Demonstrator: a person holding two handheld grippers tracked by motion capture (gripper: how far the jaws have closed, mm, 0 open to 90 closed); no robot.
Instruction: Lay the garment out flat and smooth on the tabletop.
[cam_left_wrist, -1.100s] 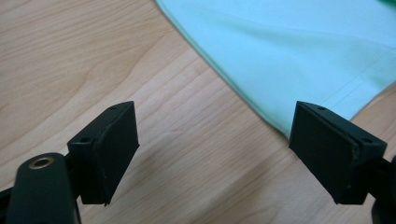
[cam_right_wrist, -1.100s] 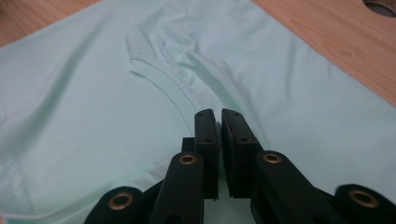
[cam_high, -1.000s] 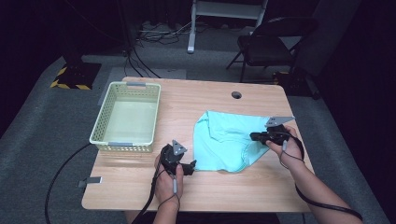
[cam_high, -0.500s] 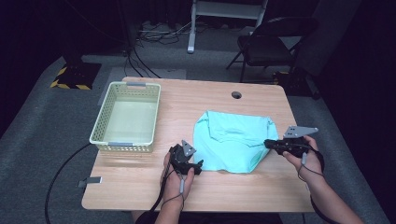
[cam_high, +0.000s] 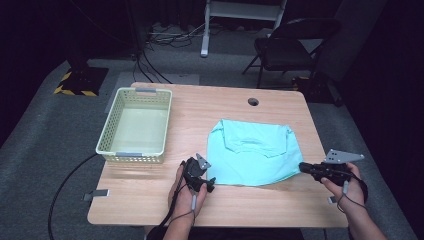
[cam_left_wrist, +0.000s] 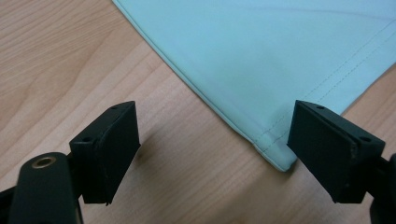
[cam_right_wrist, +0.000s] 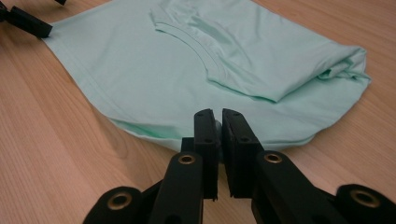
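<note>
The mint T-shirt (cam_high: 255, 152) is lying half folded on the desk (cam_high: 150, 200), its long side running left to right between both hands. The right gripper (cam_high: 306, 168) is pinching the shirt's near right edge, its fingers (cam_right_wrist: 205, 135) clamped together on the hem. The left gripper (cam_high: 209, 184) is hovering at the near left corner, fingers (cam_left_wrist: 109, 151) standing wide apart around it, so it looks nearest to the next grab. The basket (cam_high: 112, 135) is sitting well off to the left, nothing blocking.
</note>
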